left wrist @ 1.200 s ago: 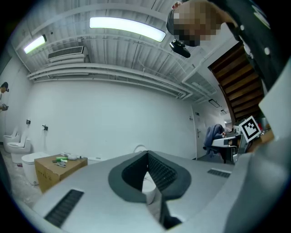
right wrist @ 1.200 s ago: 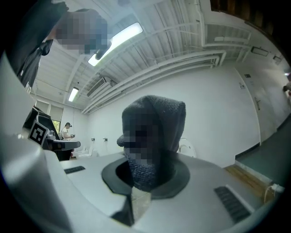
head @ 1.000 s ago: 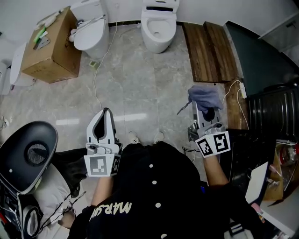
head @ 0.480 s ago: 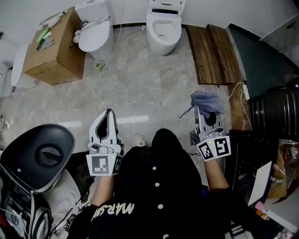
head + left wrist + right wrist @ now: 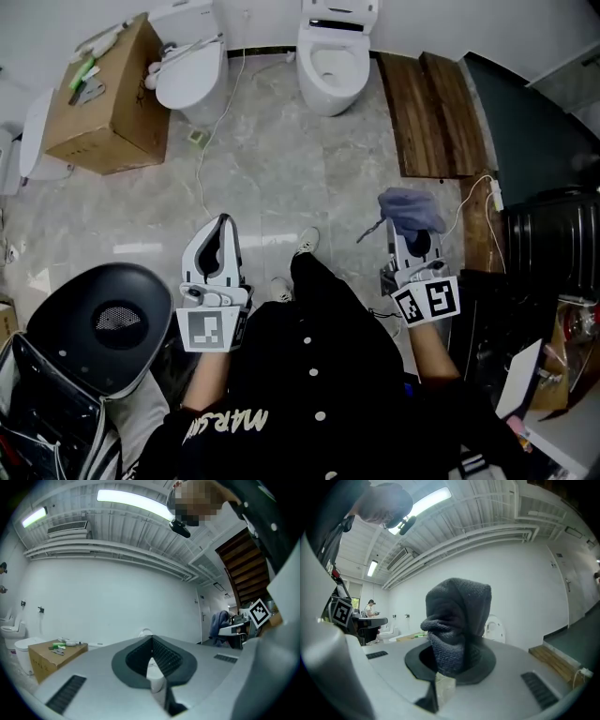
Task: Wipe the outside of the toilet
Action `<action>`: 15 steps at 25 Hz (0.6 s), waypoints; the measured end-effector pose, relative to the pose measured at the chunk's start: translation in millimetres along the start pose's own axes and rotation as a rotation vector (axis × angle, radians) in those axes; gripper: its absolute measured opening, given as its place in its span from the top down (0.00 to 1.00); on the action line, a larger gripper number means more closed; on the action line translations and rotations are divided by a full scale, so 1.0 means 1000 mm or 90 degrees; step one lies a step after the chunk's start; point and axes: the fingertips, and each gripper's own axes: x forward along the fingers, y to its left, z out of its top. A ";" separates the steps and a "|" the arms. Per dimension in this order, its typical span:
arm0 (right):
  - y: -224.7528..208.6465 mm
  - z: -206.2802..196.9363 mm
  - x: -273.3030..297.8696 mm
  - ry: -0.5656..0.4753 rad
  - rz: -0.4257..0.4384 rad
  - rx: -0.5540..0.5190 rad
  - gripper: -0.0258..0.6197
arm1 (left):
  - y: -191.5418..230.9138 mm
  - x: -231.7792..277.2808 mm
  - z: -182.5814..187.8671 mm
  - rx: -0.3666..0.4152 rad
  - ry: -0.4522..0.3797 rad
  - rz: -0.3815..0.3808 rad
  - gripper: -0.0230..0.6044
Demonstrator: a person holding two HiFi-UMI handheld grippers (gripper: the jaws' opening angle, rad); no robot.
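Note:
A white toilet (image 5: 335, 56) with its lid raised stands against the far wall, well ahead of both grippers. A second white toilet (image 5: 190, 73) is to its left. My right gripper (image 5: 412, 223) is shut on a grey-blue cloth (image 5: 412, 208), which bunches up over the jaws in the right gripper view as the cloth (image 5: 457, 620). Past it there, the toilet lid (image 5: 494, 629) shows. My left gripper (image 5: 222, 227) is at the left, jaws shut with nothing between them; in the left gripper view the gripper (image 5: 152, 653) points at the far wall.
A cardboard box (image 5: 103, 94) sits by the left toilet, with a cable (image 5: 202, 159) trailing over the marble floor. Wooden planks (image 5: 431, 112) lie at the right, beside a black cabinet (image 5: 553, 234). A black round shell (image 5: 117, 323) is close at my left. The person's shoe (image 5: 306, 241) is ahead.
The person has stepped forward, with one shoe now ahead. The black round shell has slid further into view at the left. Both grippers keep their pose and the cloth stays held.

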 end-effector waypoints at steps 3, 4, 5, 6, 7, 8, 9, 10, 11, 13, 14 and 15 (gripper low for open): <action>-0.016 0.003 0.032 0.005 -0.012 0.004 0.90 | 0.010 0.025 0.003 0.001 0.000 0.009 0.95; -0.020 0.005 0.042 0.005 -0.014 0.006 0.90 | 0.014 0.034 0.003 0.003 0.002 0.013 0.95; -0.024 0.006 0.053 0.003 -0.014 0.008 0.90 | 0.018 0.045 0.003 0.005 0.002 0.016 0.95; -0.028 0.008 0.065 0.000 -0.012 0.008 0.90 | 0.021 0.056 0.003 0.006 0.000 0.017 0.95; -0.031 0.009 0.076 -0.002 -0.008 0.006 0.90 | 0.023 0.067 0.002 0.005 -0.002 0.018 0.95; -0.034 0.009 0.087 -0.003 -0.002 0.003 0.90 | 0.025 0.078 0.001 0.005 -0.004 0.019 0.95; -0.036 0.010 0.098 -0.003 0.004 -0.001 0.90 | 0.027 0.088 0.000 0.006 -0.005 0.019 0.95; -0.038 0.011 0.110 -0.003 0.009 -0.003 0.90 | 0.029 0.099 -0.001 0.007 -0.005 0.021 0.95; -0.039 0.013 0.121 -0.003 0.013 -0.003 0.90 | 0.030 0.109 -0.001 0.007 -0.006 0.022 0.95; -0.044 0.016 0.144 -0.005 0.018 -0.001 0.90 | 0.034 0.129 0.001 0.007 -0.011 0.024 0.95; -0.046 0.018 0.155 -0.005 0.022 0.000 0.90 | 0.036 0.140 0.003 0.007 -0.014 0.025 0.95; -0.047 0.020 0.167 -0.005 0.028 0.000 0.90 | 0.038 0.149 0.004 0.005 -0.016 0.026 0.95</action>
